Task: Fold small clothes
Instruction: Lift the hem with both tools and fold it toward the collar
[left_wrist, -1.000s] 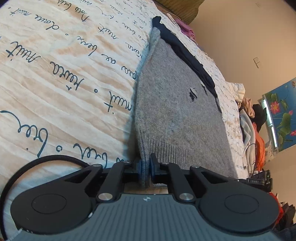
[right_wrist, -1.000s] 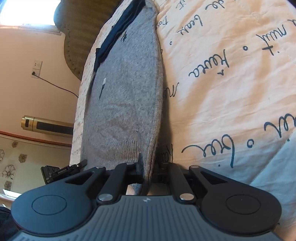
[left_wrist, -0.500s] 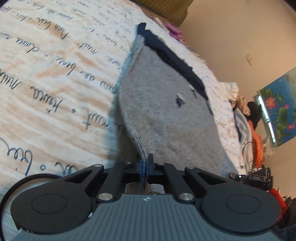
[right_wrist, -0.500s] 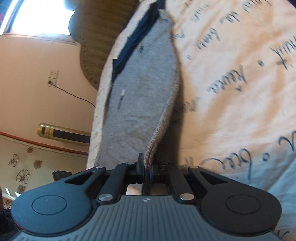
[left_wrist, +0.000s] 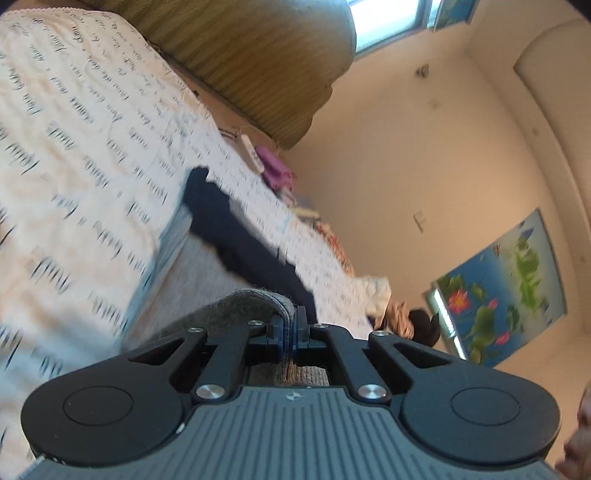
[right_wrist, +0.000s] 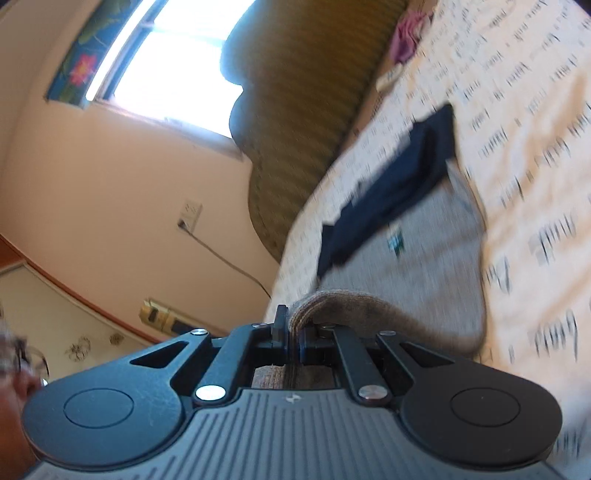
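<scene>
Nearest in the left wrist view, the left tongs (left_wrist: 290, 332) are closed tight on a doubled edge of the grey knitted sweater with a dark navy band (left_wrist: 207, 273), the knit pinched between the two pads and curling up and over the left one. In the right wrist view the right tongs (right_wrist: 293, 341) are likewise clamped on a thick fold of the same grey knitted sweater with a dark navy band (right_wrist: 424, 266), which arches up out of the jaws and bends over toward the right. From both pairs of tongs the garment runs forward and down onto the bed with a cream cover printed in dark handwriting (left_wrist: 74, 166), where the rest of it lies flat; the navy band sits at its far end, along the side nearer the bed's edge. A small dark label (right_wrist: 395, 242) shows on the grey knit just short of that band in the right view. Farther along the bed lies a purple cloth (left_wrist: 275, 170), and beyond it stands an olive ribbed headboard (left_wrist: 258, 55). Past the bed are a peach wall, a bright window (right_wrist: 173, 62) and a blue poster with pink lotus flowers (left_wrist: 506, 288). Both views are blurred by motion.
</scene>
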